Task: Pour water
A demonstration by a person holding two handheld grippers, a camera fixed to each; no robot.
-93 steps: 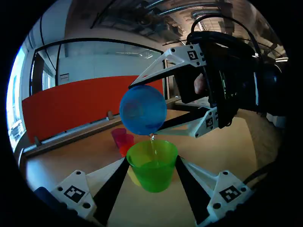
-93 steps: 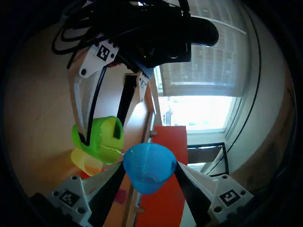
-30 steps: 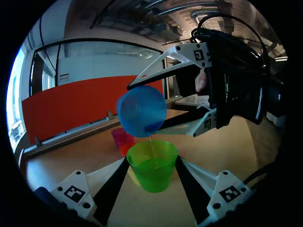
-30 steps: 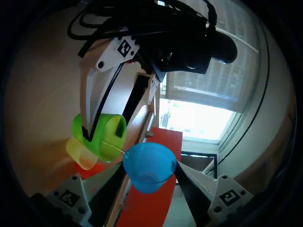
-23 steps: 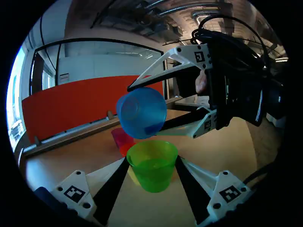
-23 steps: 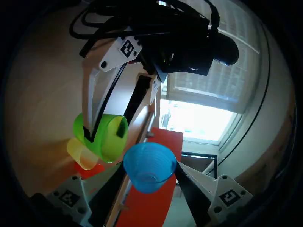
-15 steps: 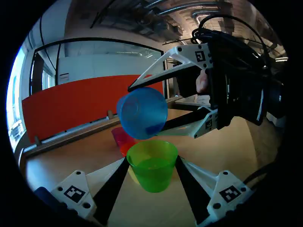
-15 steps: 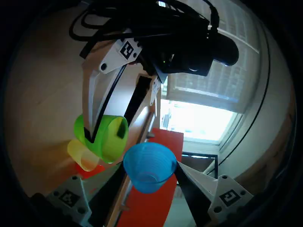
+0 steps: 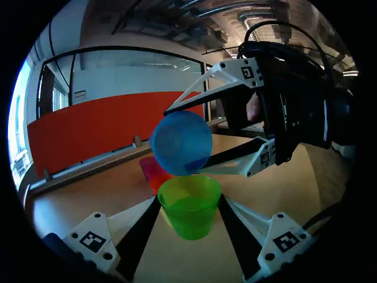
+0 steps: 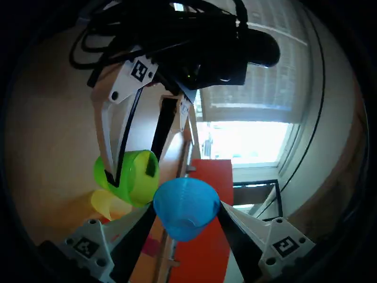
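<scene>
The trickle from my tilted translucent blue plastic cup [image 9: 181, 143] has stopped, and the cup has drifted slightly right, just above the translucent green plastic cup [image 9: 189, 210], which holds water. My right gripper [image 10: 186, 211] clamps the blue cup; my left gripper [image 9: 189, 203] clamps the green one. Four cups in all: one yellow plastic cup [image 10: 109, 203] and one red plastic cup [image 9: 153, 170] stand just behind the green one on the wooden table [image 9: 282, 188].
</scene>
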